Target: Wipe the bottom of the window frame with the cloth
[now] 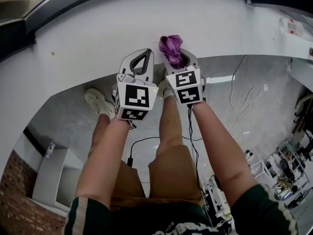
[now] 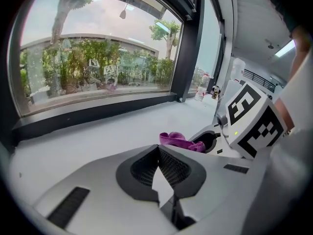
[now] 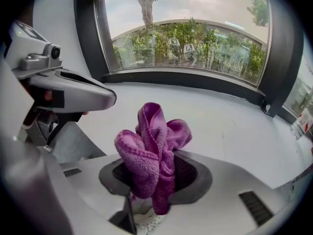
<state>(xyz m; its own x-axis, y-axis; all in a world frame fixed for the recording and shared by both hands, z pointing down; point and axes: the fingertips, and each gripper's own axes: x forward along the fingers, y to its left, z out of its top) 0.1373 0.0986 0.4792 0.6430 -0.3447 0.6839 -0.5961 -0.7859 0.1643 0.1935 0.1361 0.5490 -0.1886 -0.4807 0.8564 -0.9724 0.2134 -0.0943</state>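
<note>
head view showed both tools side by side over the front edge of the white sill [image 1: 98,33], pointing toward the window. the right tool [image 1: 179,58] was clamped shut on the purple cloth [image 3: 152,146], which stood up from its jaws in a loose bunch. the left tool [image 2: 159,150] had its tips together with nothing between them. the dark bottom of the window frame [image 3: 195,80] lay well apart from the cloth, across the bare sill. judging from this, the cloth was in hand but no wiping contact with the frame showed; the reach forward, the press onto the frame and the whole sweep along it seemed left to do.
</note>
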